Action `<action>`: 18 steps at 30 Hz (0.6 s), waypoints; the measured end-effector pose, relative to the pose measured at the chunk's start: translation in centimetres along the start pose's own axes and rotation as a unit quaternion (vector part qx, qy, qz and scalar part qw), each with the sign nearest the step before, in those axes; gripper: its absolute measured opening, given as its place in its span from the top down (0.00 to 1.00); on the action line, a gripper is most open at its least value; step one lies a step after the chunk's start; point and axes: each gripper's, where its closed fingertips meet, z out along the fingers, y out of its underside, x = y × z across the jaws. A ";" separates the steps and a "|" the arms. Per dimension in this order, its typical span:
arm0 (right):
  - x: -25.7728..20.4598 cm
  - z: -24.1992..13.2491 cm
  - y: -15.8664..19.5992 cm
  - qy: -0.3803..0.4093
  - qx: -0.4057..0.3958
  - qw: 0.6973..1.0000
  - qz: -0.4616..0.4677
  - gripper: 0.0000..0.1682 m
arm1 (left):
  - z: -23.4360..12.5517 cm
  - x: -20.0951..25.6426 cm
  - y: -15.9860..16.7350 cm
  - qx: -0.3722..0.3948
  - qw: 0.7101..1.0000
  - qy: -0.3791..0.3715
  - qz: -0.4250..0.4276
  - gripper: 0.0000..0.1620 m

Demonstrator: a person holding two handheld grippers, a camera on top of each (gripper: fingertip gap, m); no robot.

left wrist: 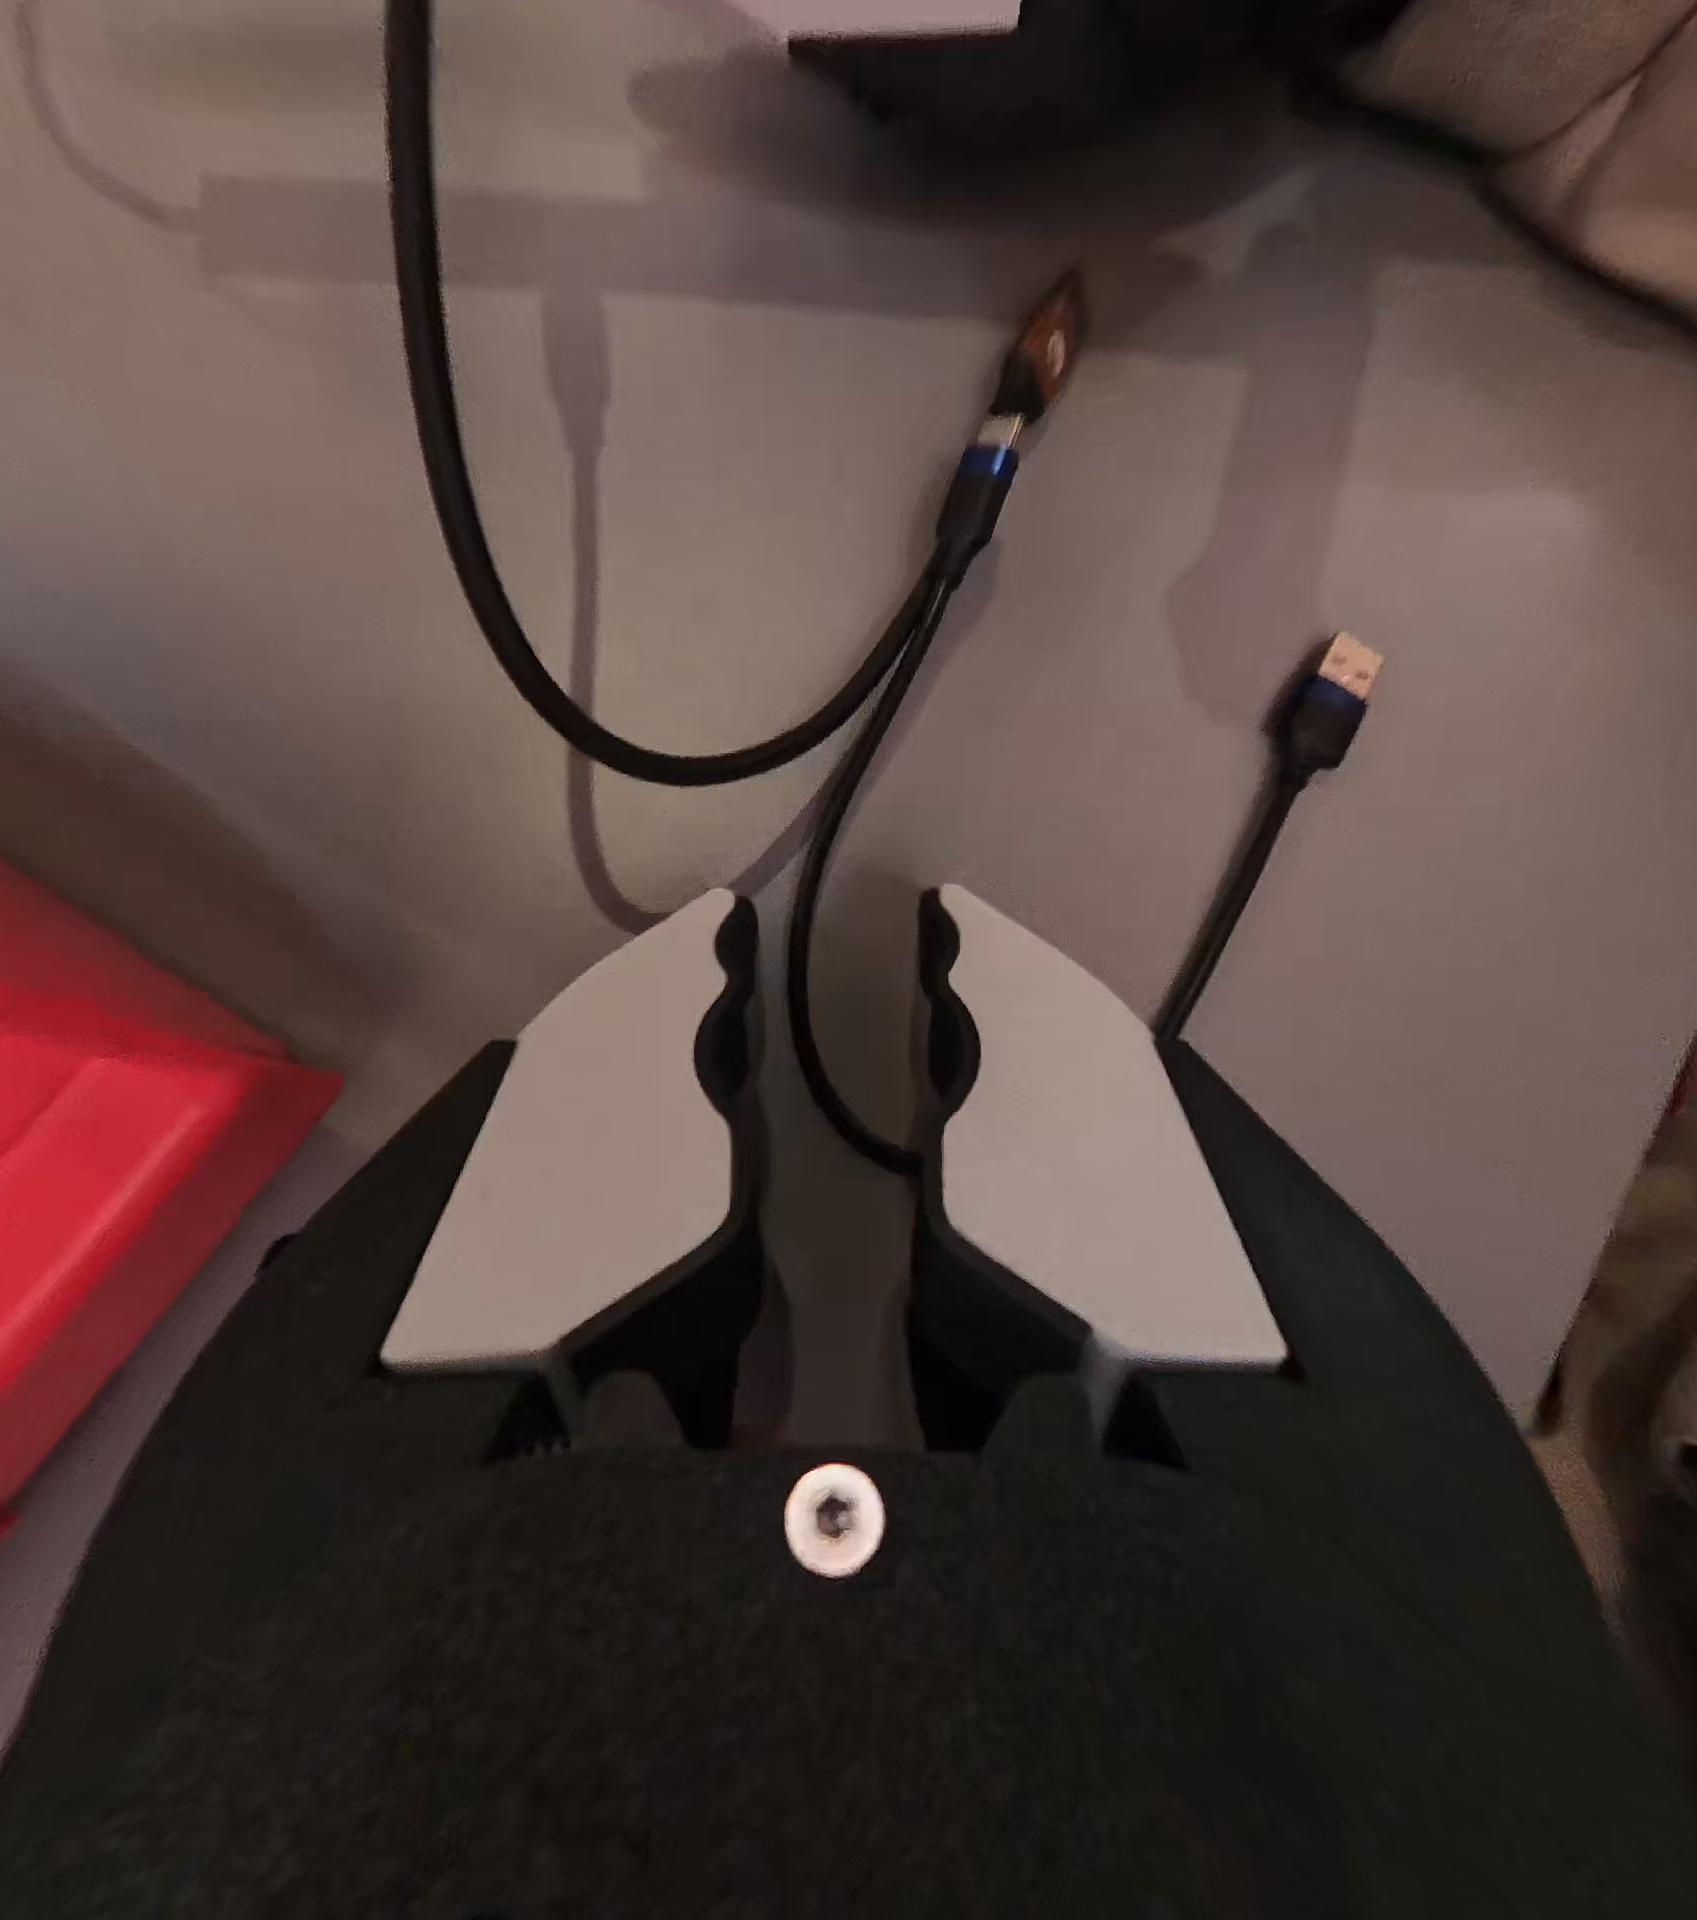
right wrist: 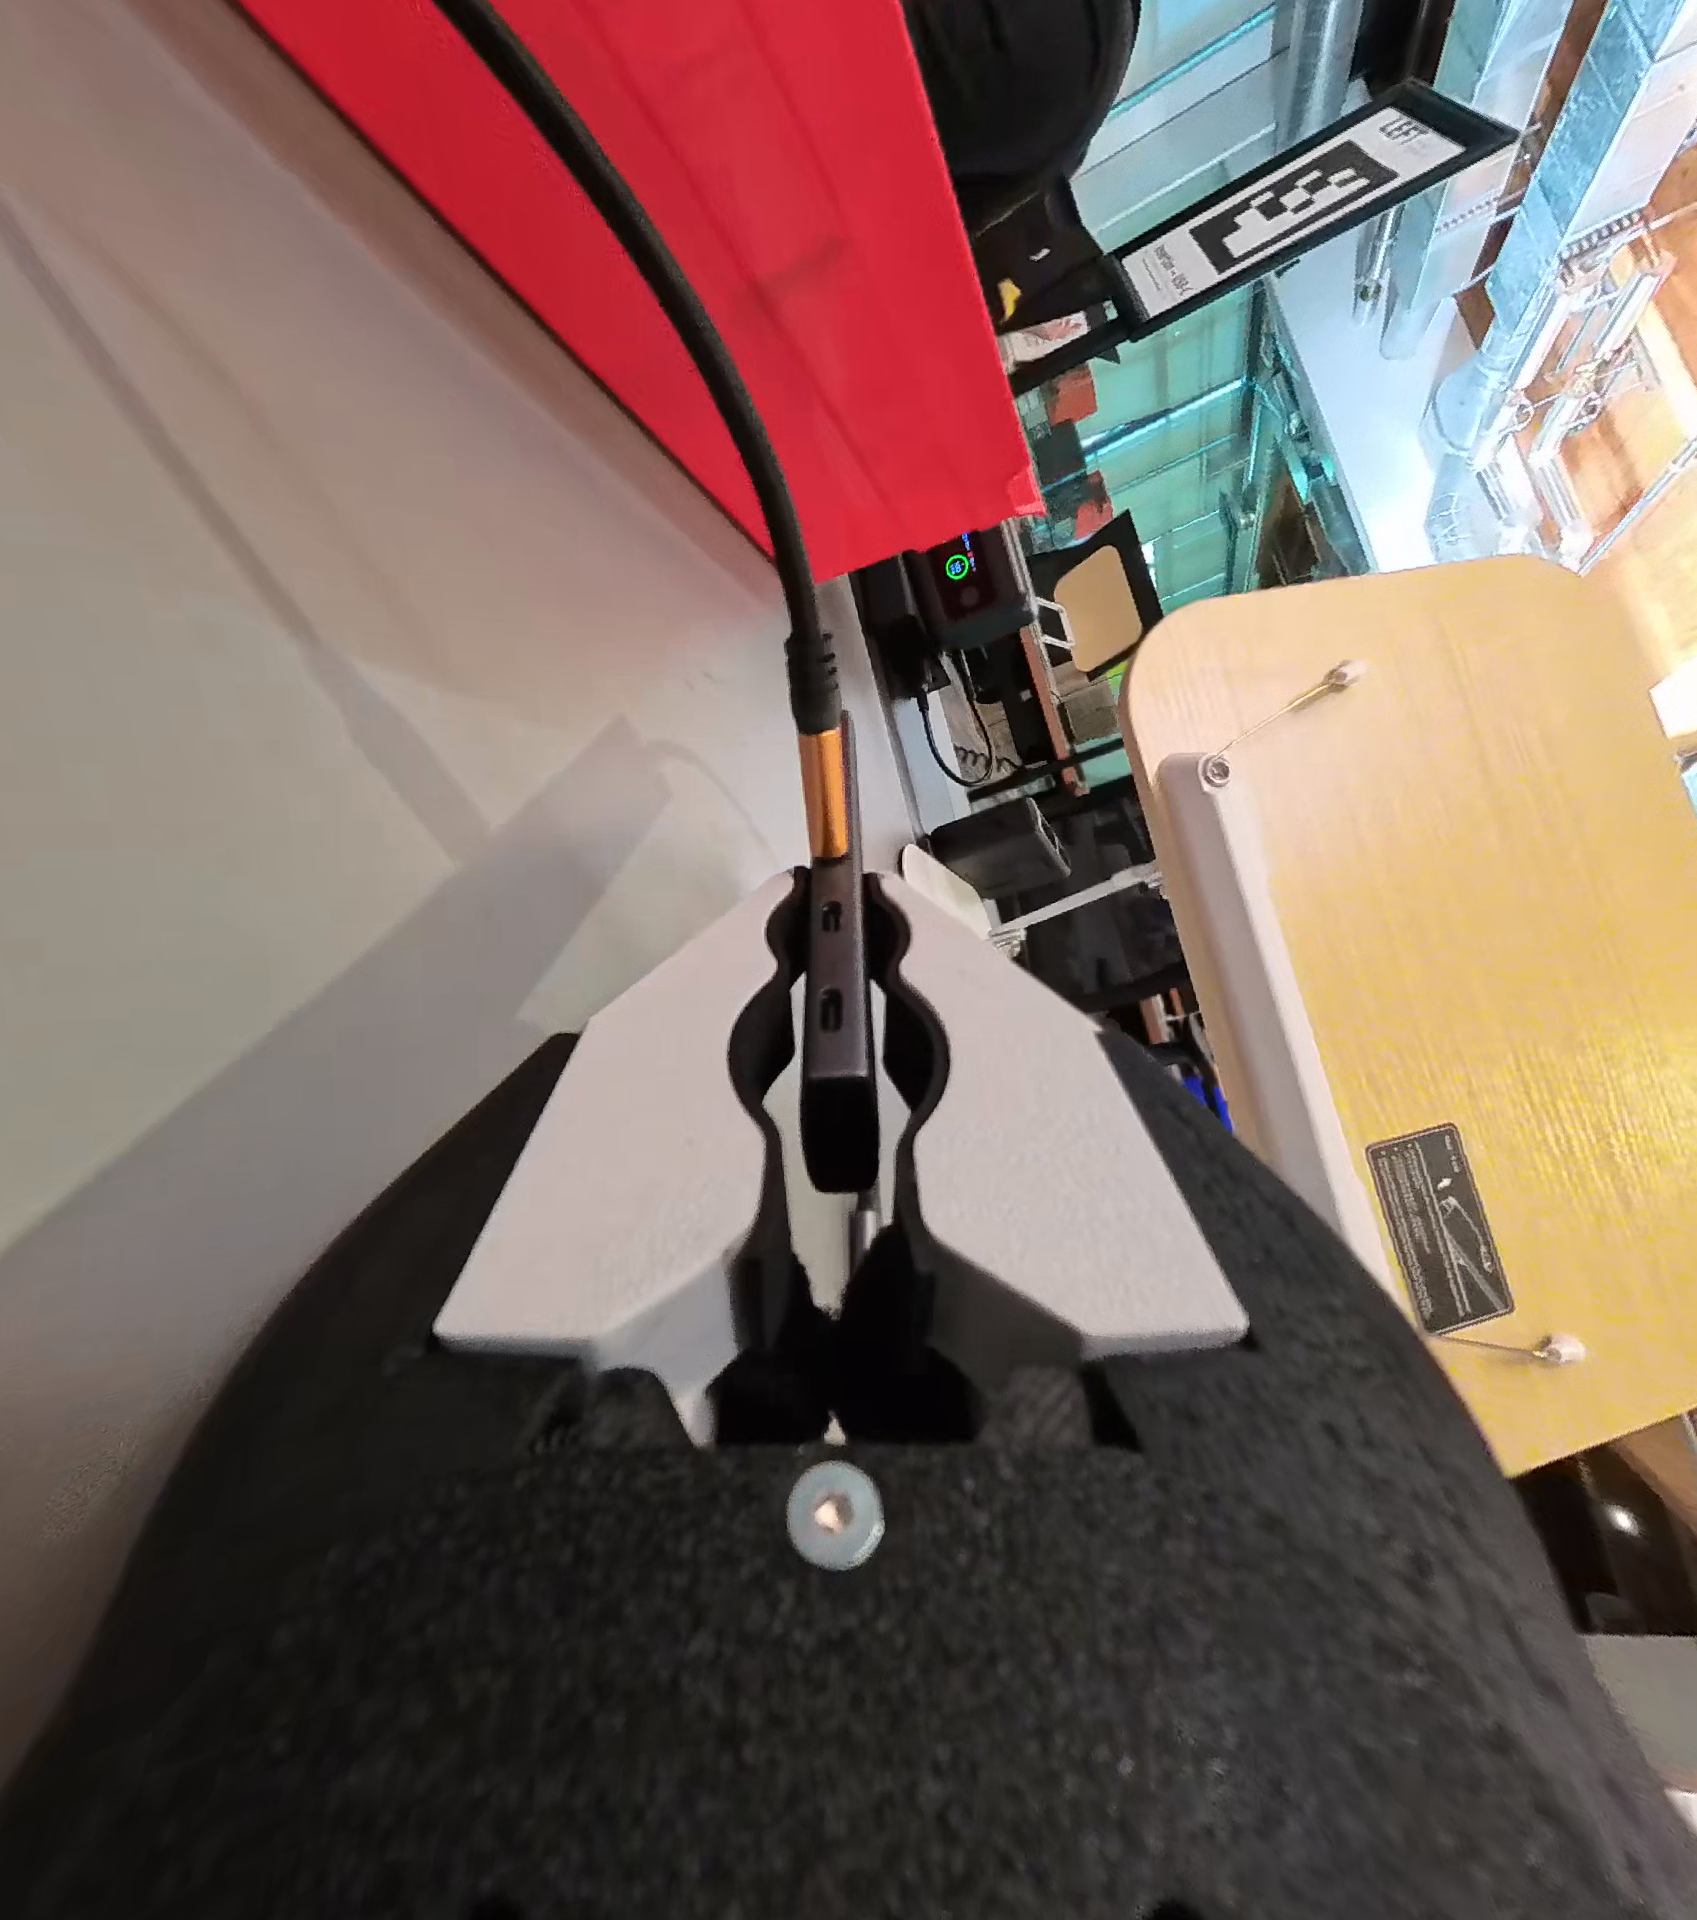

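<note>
My left gripper point(left wrist: 839, 914) is open just above the grey table point(left wrist: 200, 520). A thin black cable point(left wrist: 808, 935) runs through the gap between its fingers without being pinched. The cable leads up to a blue-collared plug point(left wrist: 981, 483) set against a small dark adapter point(left wrist: 1041, 348). A thick black cable point(left wrist: 428, 364) loops down from the top to the same spot. A second blue-collared USB plug point(left wrist: 1343, 675) lies loose to the right. My right gripper point(right wrist: 839, 883) is shut on a dark grey hub point(right wrist: 839, 1039), whose orange-collared black cable point(right wrist: 823, 790) rises past the fingertips.
A red box point(left wrist: 44, 1195) lies at the left, and also shows in the right wrist view point(right wrist: 719, 208). Grey cloth point(left wrist: 1602, 156) is bunched at the far right corner. The right wrist view is rolled sideways and shows a wooden chair back point(right wrist: 1446, 987) and a small device with a green ring light point(right wrist: 958, 582). The grippers' ends are close to 20 centimetres from one another.
</note>
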 end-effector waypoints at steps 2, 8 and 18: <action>0.0 0.1 0.0 -0.002 0.001 1.000 0.006 0.95 | 0.5 -0.1 0.0 -0.003 1.000 -0.011 0.010 0.89; -0.4 0.0 -0.3 -0.007 0.006 1.000 -0.009 0.95 | 1.1 0.1 -0.3 -0.021 0.999 -0.016 0.047 0.98; -1.4 -0.5 -2.6 0.008 0.002 0.990 -0.143 0.95 | -2.4 -0.2 -2.7 -0.015 0.995 -0.085 0.058 0.99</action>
